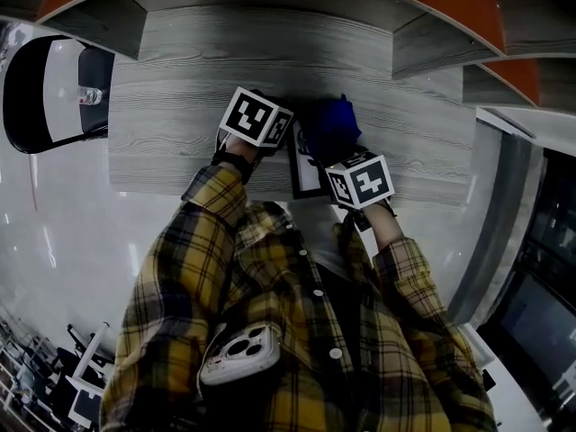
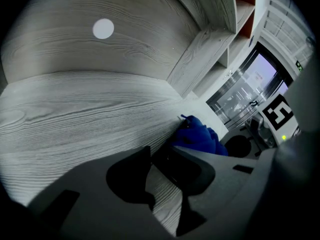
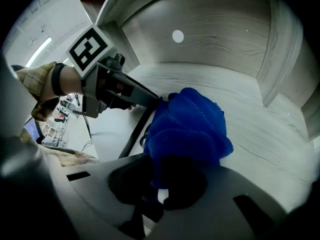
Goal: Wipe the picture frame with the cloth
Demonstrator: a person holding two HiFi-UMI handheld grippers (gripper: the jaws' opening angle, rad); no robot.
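Head view hides most of the picture frame (image 1: 304, 174) beneath your two marker cubes (image 1: 256, 115); only a dark-edged strip shows between them. Your left gripper (image 2: 161, 159) is clamped on the frame's dark edge, and its jaws cut off the rest. Your right gripper (image 3: 170, 176) pinches the blue cloth (image 3: 187, 126), bunched at its 12 o'clock. The frame's edge runs just beside the cloth at 10 o'clock, above the grey table (image 3: 260, 134).

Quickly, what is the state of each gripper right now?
Left gripper: jaws closed on the frame.
Right gripper: jaws closed on the cloth.
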